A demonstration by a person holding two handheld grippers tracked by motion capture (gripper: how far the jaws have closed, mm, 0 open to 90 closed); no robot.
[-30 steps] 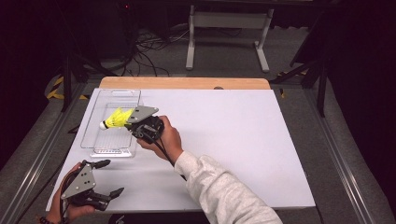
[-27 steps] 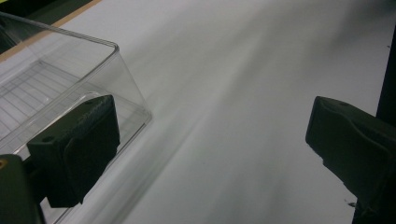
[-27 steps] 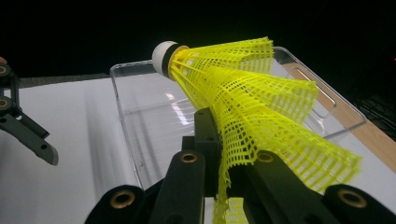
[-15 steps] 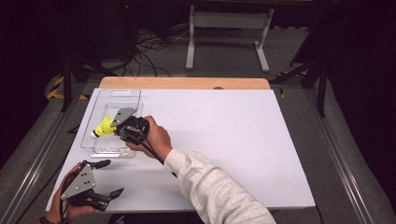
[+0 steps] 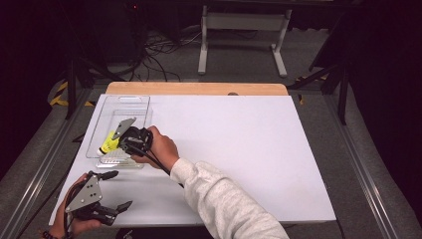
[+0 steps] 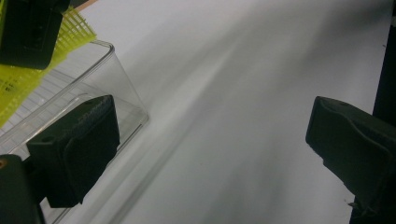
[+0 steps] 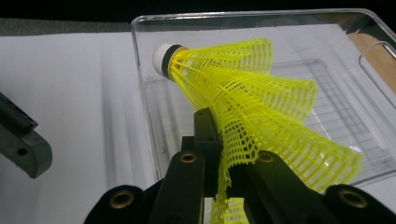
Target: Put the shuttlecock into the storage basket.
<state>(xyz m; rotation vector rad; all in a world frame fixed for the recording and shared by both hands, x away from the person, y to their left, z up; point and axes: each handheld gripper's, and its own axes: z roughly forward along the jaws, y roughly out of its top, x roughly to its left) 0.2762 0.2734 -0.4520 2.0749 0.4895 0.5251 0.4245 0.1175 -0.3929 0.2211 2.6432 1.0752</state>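
At the left of the high view, the right gripper (image 5: 122, 141) is clamped on the skirt of a yellow shuttlecock (image 5: 107, 145) and holds it over the near end of a clear tray (image 5: 141, 101) on the white worktop (image 5: 249, 144). In the right gripper view the jaws pinch the mesh skirt of the shuttlecock (image 7: 243, 102), its white cork pointing toward the tray's upper-left corner. Whether the cork already touches the tray floor is hard to tell. To place it well, the person should probably lower it until it rests inside the walls, then part the jaws gently so the mesh does not snag. The left gripper (image 5: 112, 191) waits at the lower left, jaws apart and empty.
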